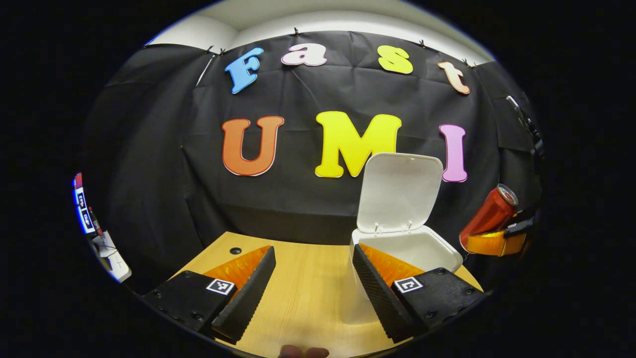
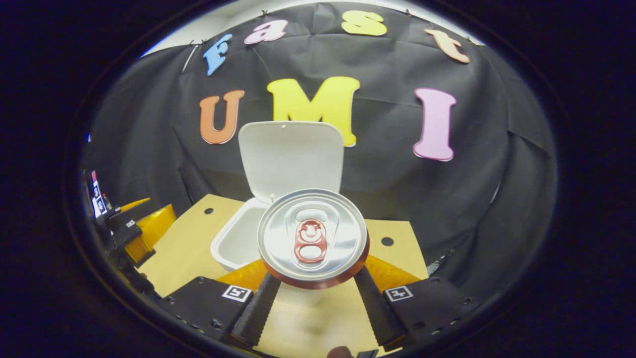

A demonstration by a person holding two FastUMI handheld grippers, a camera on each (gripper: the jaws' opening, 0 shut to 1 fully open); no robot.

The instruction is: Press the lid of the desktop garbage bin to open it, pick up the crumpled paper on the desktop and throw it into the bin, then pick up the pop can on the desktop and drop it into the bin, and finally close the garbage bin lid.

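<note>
**Can held over the open bin, ready to drop**

Your left gripper [image 1: 308,293] sits low over the wooden surface [image 1: 308,283] with its jaws spread wide and nothing between them. Just to its right stands the white bin [image 1: 422,248], its lid [image 1: 400,191] tipped up and back, so the mouth is clear. Farther right in the left gripper view you can see the red can [image 1: 489,214] tilted in the air, gripped near its lower end by your other gripper.

From the right gripper view, the can [image 2: 313,236] is end-on to you, its silver top and red pull tab facing the camera, clamped between the jaws of your right gripper [image 2: 315,288], one on each side of the body. The bin [image 2: 238,238] lies just behind and a little left of the can, with the raised lid [image 2: 290,156] standing behind it.

No crumpled paper shows on the surface, so that step looks finished and the can drop is the one in hand.

A can like this is probably light and thin-walled, smooth and round, so it can slip or roll in the grip and will dent if you squeeze hard. Holding it across the middle of the body is the safe place. Carry it a touch left and forward until it hangs squarely over the mouth, clear of the upright lid, before you spread the jaws.
</note>
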